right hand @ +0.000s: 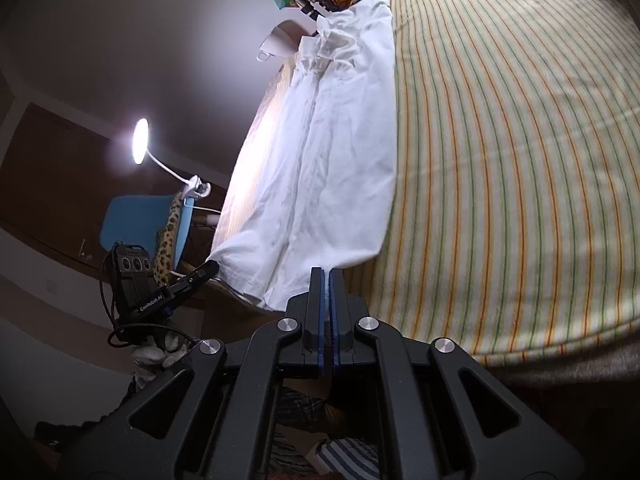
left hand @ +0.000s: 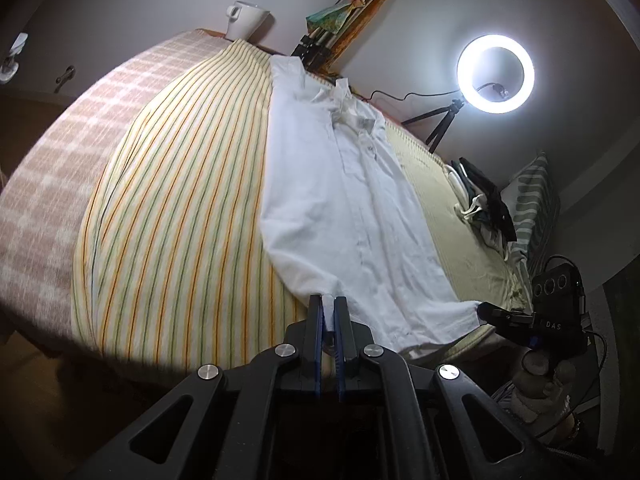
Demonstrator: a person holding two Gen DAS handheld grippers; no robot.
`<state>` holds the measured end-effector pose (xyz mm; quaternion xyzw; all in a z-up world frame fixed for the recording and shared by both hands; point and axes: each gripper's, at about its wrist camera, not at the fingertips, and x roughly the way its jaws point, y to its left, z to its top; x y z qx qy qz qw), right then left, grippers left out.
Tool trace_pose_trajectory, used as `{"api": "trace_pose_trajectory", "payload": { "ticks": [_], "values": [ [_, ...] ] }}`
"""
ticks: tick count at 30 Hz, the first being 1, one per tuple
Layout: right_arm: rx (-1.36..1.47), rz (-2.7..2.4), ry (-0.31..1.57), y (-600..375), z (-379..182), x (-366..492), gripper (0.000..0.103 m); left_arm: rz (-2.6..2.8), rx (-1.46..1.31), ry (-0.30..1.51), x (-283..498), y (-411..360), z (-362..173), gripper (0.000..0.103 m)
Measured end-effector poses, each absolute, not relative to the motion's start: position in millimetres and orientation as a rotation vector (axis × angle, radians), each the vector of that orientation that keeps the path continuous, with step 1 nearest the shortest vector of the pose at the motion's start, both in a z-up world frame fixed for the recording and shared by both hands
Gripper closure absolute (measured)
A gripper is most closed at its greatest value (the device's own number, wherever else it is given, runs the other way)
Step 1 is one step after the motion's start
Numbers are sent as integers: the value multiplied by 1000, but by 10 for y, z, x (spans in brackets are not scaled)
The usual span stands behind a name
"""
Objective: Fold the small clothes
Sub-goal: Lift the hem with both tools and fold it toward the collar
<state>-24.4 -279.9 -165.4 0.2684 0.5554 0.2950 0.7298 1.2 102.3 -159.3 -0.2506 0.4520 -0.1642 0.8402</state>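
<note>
A white shirt (left hand: 352,208) lies stretched lengthwise on a striped sheet (left hand: 180,208) of cream with orange and green lines, its collar at the far end and its hem at the near edge of the surface. The left gripper (left hand: 329,300) has its fingers pressed together on a bit of the shirt's white hem, the fabric showing as a pale strip between the blue pads. The right gripper (right hand: 327,273) is likewise pinched on the hem at the other corner — a thin line of white cloth sits between its closed fingers. Each tool appears in the other's camera: in the left wrist view the right gripper shows at the right, its tip touching the shirt's lower corner, and in the right wrist view the left one reaches in from the left to meet the opposite corner. The shirt looks smooth along most of its body, with a placket running up the middle and some bunching around the collar. Under the striped sheet lies a pink checked blanket (left hand: 60,168). A white mug (left hand: 245,19) stands at the far end of the surface, a lit ring light (left hand: 495,73) on a small tripod stands at the far right, and a heap of dark and pale clothes (left hand: 486,204) rests beside the shirt — near a striped cushion (left hand: 534,200).
</note>
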Motion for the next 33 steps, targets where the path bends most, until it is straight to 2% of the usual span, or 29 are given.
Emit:
{"api": "trace_pose_trajectory", "payload": {
  "ticks": [15,26,28,29,30,33],
  "values": [
    [567,620,1155,-2633,-1436,576,100,-309,-541,901,910,1074,-1418,101],
    [589,531,1204,-2638,-1770,1013,100,-239,-561,943,1354,1139,-1739,100],
    [588,528,1203,-2635,-1795,1059,99,-219,-556,941,1390,1155,-1758,96],
    [586,528,1202,-2631,-1799,1085,99,-202,-552,929,1398,1178,-1747,83],
    [586,521,1201,-2634,-1802,1110,99,-189,-549,915,1395,1210,-1729,74],
    [565,509,1192,-2689,-1784,1126,96,-166,-533,872,1335,1321,-1652,74]
  ]
}}
